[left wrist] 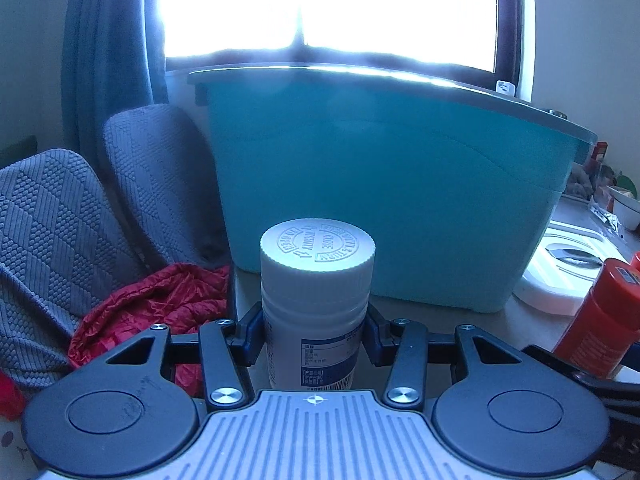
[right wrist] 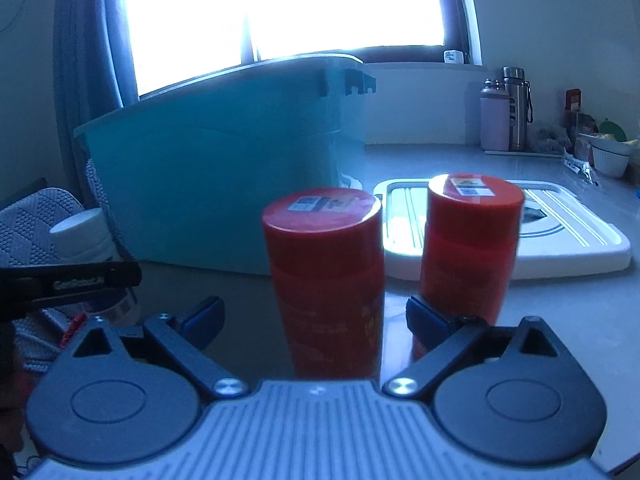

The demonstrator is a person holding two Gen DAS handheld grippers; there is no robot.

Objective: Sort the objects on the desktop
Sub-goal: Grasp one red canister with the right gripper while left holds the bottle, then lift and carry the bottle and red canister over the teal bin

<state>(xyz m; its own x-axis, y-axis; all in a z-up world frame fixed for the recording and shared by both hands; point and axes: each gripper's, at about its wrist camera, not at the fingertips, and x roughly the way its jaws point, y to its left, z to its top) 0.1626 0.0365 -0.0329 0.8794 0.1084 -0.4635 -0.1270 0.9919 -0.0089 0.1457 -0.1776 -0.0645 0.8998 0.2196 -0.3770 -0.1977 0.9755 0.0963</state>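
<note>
So the left hand-held gripper (left wrist: 315, 338) has its two blue-tipped fingers (left wrist: 250, 336) clamped on either side of a white pill bottle (left wrist: 316, 300), which stands upright between them with its ribbed screw cap on top and a blue-and-white label facing the camera. I can't tell if the bottle's base touches the table (left wrist: 500, 324) or hangs just above it, since that part is hidden.

The right hand-held gripper (right wrist: 316, 320) is spread wide, fingers clear of everything. A red bottle (right wrist: 326, 280) stands upright in the gap between them, closer to the right finger than the left but not touched by either. A second red bottle (right wrist: 472, 248) stands just beside it on the right, behind the right fingertip (right wrist: 426, 320). Both have flat red lids with small stickers on top.

Right behind the bottles there's a big teal storage bin (left wrist: 380, 184) on the table, with its white lid (right wrist: 560, 232) lying flat next to it on the right. Further back on the table are a couple of water flasks (right wrist: 506, 114) and some bowls and clutter near the wall. Off the left edge of the table there are grey textured chairs (left wrist: 52, 240) with a crumpled red cloth (left wrist: 152, 308) on them. Bright window (left wrist: 328, 8) behind it all, curtain (left wrist: 100, 52) pulled to the left.
</note>
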